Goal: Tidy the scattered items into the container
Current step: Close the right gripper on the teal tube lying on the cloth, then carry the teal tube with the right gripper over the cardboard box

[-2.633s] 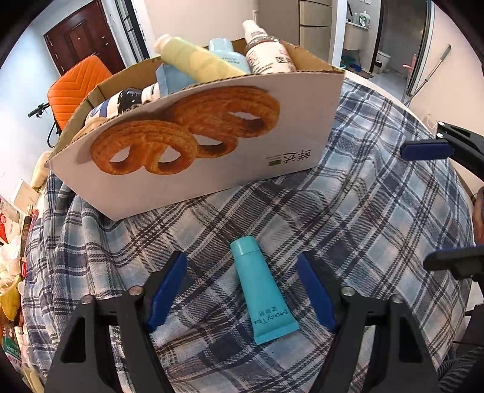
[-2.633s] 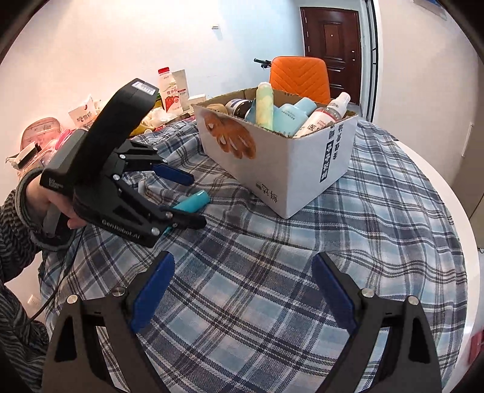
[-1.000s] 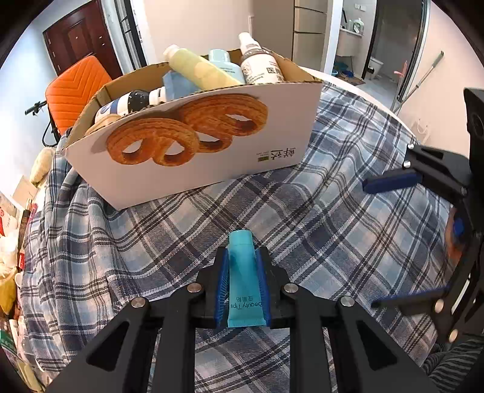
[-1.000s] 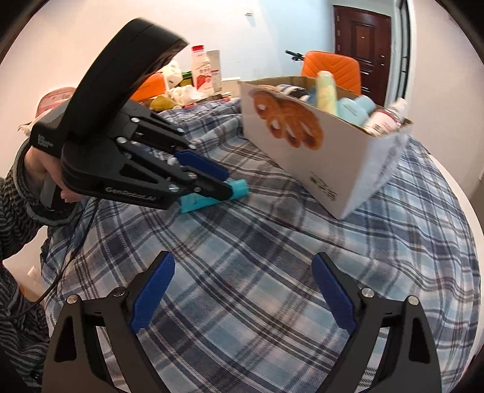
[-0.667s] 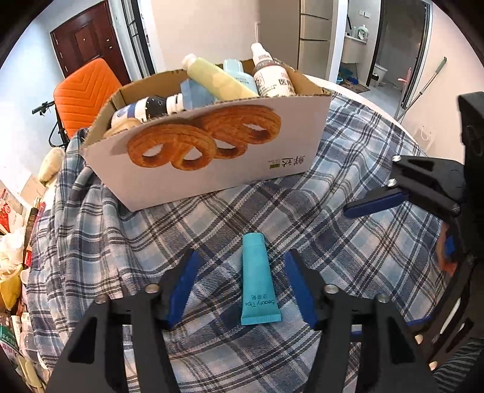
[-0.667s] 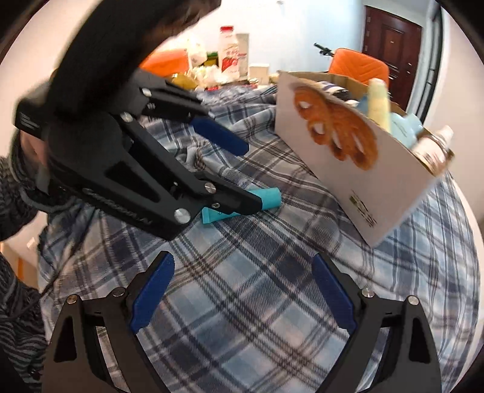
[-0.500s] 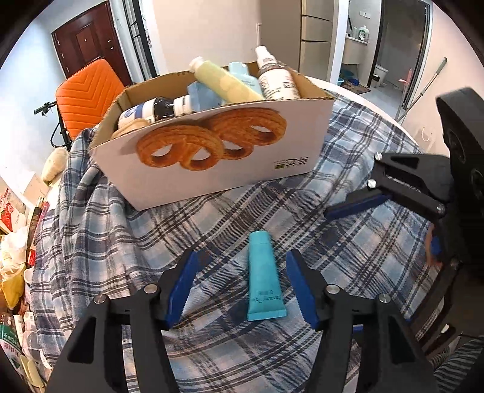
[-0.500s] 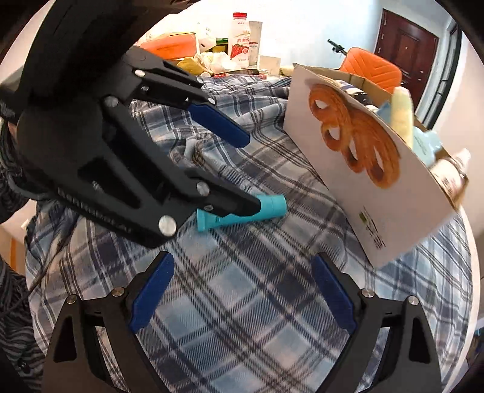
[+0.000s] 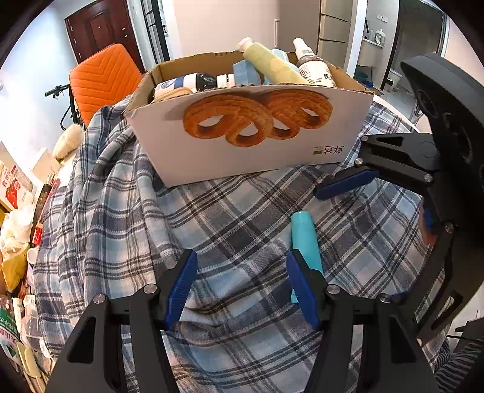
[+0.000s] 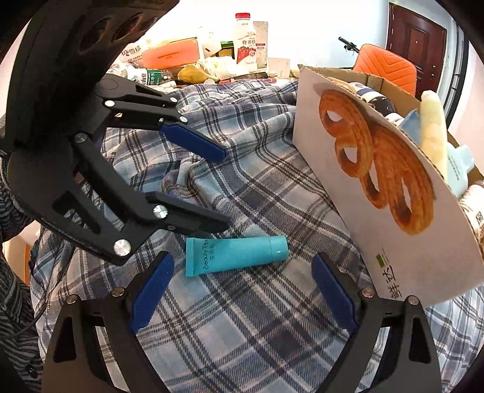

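Right hand-held gripper (image 10: pixel 240 290) open over teal tube (image 10: pixel 236 255); box (image 9: pixel 257 145) holds bottles (image 9: pixel 272 65).

Bright, even daylight; sharp centres, heavy fisheye bending.

Blown-out white wall (image 10: pixel 287 24) behind the clutter in the right wrist view. Soft, faint shadows on the plaid cloth (image 9: pixel 242 211) under the box (image 9: pixel 242 145). Black vignette at all corners, straight lines curved near the edges. No motion blur in either view.
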`<state>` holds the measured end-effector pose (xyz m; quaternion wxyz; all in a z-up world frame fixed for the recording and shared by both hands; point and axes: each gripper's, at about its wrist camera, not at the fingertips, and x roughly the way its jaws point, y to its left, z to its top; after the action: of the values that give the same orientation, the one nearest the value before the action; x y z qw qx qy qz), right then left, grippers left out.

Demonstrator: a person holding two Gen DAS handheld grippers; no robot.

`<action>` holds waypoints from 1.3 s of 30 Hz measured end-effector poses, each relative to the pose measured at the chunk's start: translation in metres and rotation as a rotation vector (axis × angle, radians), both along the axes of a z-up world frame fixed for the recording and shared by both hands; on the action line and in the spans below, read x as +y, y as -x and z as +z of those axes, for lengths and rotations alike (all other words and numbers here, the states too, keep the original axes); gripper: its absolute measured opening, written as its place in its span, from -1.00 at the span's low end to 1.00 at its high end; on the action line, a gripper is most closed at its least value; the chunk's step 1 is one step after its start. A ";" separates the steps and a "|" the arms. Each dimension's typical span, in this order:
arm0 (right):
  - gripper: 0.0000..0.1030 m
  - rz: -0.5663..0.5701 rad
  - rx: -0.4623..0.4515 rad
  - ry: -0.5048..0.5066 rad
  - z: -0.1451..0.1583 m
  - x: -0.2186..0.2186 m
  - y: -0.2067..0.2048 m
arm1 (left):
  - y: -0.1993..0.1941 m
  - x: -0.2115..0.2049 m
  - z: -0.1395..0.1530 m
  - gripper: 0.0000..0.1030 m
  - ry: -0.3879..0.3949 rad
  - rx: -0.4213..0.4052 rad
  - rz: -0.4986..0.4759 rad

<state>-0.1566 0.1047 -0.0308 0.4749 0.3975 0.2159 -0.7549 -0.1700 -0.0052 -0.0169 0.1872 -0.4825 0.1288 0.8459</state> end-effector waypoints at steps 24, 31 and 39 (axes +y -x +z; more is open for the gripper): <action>0.40 -0.204 0.037 -0.026 -0.001 -0.001 -0.008 | -0.011 0.011 0.005 0.52 -0.005 0.009 0.017; 0.40 -0.311 0.073 -0.014 0.007 0.015 -0.002 | -0.008 0.008 0.008 0.52 -0.012 0.020 0.038; 0.40 -0.438 0.148 0.101 0.034 0.038 -0.001 | -0.001 0.007 0.025 0.52 -0.091 0.032 0.102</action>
<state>-0.1554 0.1423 0.0031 0.3020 0.3540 0.1206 -0.8769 -0.1688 0.0023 0.0080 0.1633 -0.4660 0.0683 0.8669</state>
